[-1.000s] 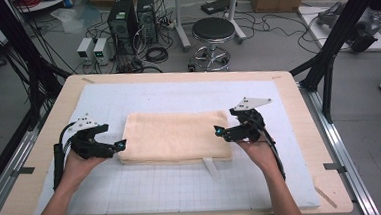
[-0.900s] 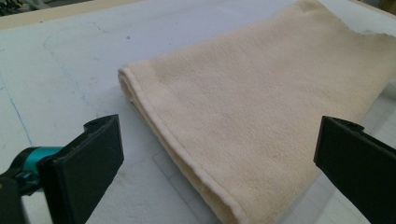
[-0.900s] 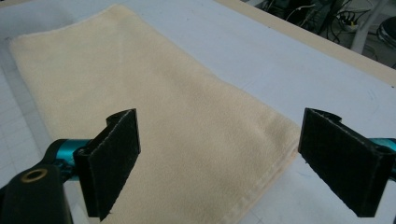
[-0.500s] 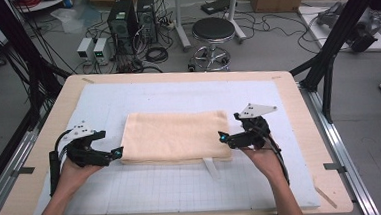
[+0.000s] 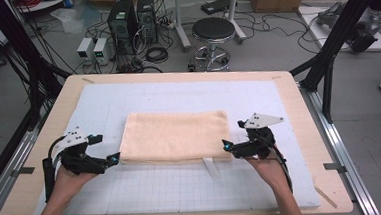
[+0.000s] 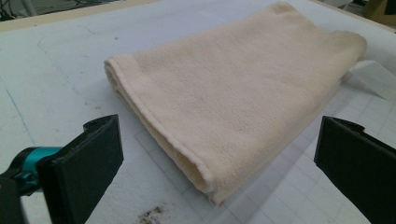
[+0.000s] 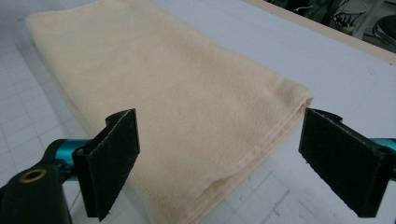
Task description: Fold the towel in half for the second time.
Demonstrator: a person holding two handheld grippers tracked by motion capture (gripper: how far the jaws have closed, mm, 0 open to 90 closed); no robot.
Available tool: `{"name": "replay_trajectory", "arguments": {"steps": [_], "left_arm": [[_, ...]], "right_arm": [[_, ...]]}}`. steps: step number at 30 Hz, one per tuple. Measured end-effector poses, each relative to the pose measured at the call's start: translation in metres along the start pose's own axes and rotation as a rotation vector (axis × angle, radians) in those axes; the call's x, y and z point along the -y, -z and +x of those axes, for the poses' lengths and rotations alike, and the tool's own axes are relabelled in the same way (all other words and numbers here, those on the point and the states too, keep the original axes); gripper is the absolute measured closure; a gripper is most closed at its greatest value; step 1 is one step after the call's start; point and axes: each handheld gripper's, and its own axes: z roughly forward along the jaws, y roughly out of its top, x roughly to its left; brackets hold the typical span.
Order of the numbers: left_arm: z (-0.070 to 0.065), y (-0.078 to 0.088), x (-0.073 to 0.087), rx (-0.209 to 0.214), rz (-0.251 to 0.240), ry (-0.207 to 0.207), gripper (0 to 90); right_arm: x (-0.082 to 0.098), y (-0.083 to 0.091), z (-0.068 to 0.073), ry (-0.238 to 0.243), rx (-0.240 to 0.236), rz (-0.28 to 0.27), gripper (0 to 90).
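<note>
a: what's the left gripper [image 5: 112, 159] made of?

b: a black body with a teal piece by the tips, a grey three-cornered plate on top dotted with small dark marks, and a black cable looping behind.

a: and the right gripper [image 5: 226, 145]?

b: same build: black frame, teal at the tip, pale plate, black cable along the forearm. close up, its jaws are flat black pads, and there's a brass-looking ring in the body, perhaps a threaded insert.

a: sleeves?

b: none; both forearms are bare.

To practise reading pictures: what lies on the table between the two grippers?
In the high view, a folded cream towel lies flat on the white mat, between the left gripper and the right gripper.
</note>
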Motion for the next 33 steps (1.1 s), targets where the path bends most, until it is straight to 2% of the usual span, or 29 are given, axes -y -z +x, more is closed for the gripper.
{"name": "replay_trajectory", "arguments": {"steps": [6,11,13,20,33], "left_arm": [[-0.007,0.006,0.005,-0.003,0.008,-0.012,1.8],[-0.010,0.013,0.010,-0.028,0.004,-0.020,1.7],[-0.012,0.015,0.012,-0.022,0.007,-0.024,1.8],[-0.016,0.021,0.019,-0.030,0.004,-0.018,1.8],[-0.023,0.032,0.034,-0.048,0.035,-0.028,1.7]], "right_arm": [[0.010,0.007,0.004,0.006,0.009,-0.008,11.9],[0.017,0.013,0.007,0.007,0.009,-0.004,11.8],[0.021,0.015,0.008,0.011,0.011,-0.004,11.8],[0.031,0.024,0.011,-0.007,0.017,-0.006,11.8],[0.054,0.039,0.017,-0.031,0.034,-0.017,11.8]]}}
